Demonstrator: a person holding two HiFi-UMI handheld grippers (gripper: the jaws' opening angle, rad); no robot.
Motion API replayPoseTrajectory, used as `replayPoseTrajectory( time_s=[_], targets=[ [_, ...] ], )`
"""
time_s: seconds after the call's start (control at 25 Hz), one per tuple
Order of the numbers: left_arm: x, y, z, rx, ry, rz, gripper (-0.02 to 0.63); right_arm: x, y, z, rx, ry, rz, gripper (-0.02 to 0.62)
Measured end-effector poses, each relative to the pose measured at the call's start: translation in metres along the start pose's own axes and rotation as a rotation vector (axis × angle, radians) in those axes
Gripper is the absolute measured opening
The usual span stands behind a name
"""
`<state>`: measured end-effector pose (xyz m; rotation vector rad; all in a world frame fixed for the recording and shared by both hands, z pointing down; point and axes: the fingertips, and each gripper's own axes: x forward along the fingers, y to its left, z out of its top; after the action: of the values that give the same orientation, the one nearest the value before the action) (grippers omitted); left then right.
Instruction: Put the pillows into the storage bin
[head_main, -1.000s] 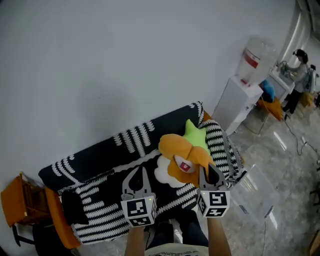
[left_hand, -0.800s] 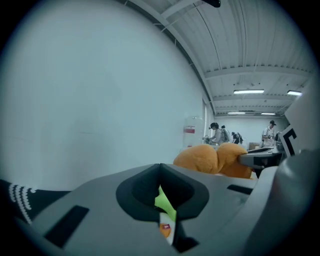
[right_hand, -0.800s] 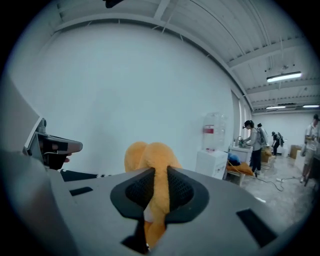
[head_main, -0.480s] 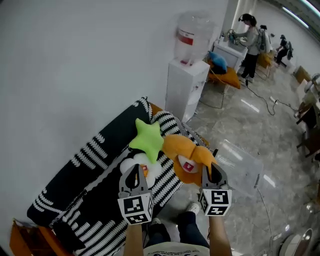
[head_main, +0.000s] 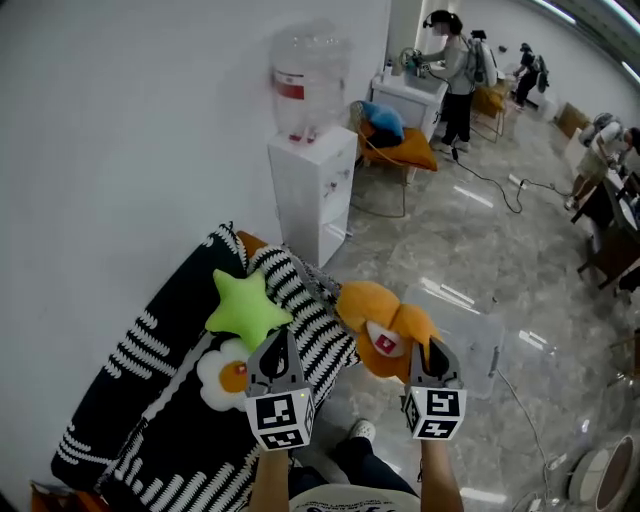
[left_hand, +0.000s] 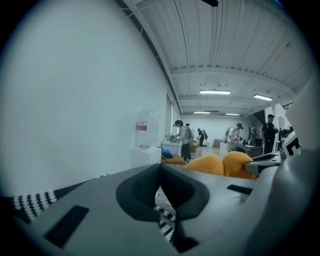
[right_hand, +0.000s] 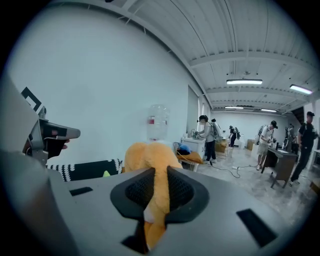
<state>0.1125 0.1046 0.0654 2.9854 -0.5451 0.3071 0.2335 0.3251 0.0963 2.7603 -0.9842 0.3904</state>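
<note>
My right gripper (head_main: 431, 350) is shut on an orange plush pillow (head_main: 383, 318), held in the air past the sofa's end; in the right gripper view the orange pillow (right_hand: 146, 154) is pinched between the right gripper (right_hand: 156, 176) pads. My left gripper (head_main: 282, 342) is shut with nothing in it, beside the pillow; in its own view the left gripper (left_hand: 160, 168) pads meet at the tips. A green star pillow (head_main: 246, 305) and a fried-egg pillow (head_main: 224, 373) lie on the sofa. A clear storage bin (head_main: 482, 312) stands on the floor just right of the orange pillow.
The sofa under a black-and-white blanket (head_main: 165, 400) runs along the white wall at the left. A white water dispenser (head_main: 310, 180) stands beyond its end. Chairs, cables and several people fill the far part of the room. My feet show on the marble floor (head_main: 470, 230).
The view has swung right, away from the sofa. Both grippers moved right with it, and the orange pillow, still in the right gripper, now hangs beside the clear bin instead of over the sofa.
</note>
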Motion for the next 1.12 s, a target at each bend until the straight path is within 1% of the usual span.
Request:
replayPoseTrajectory(
  time_s=[0.24, 0.48, 0.8, 1.12],
  targets=[
    [0.06, -0.084, -0.002, 0.01, 0.014, -0.062, 0.015, 0.02, -0.089, -0.012, 0.031, 0.019, -0.065, 0.061],
    [0.101, -0.151, -0.009, 0.016, 0.046, -0.122, 0.014, 0.033, -0.163, -0.035, 0.062, 0.071, -0.135, 0.061],
    [0.157, -0.194, -0.033, 0.043, 0.122, -0.186, 0.014, 0.064, -0.221, -0.076, 0.101, 0.146, -0.217, 0.061],
    [0.229, -0.226, -0.058, 0.069, 0.195, -0.267, 0.014, 0.111, -0.263, -0.116, 0.137, 0.224, -0.294, 0.061]
  ],
)
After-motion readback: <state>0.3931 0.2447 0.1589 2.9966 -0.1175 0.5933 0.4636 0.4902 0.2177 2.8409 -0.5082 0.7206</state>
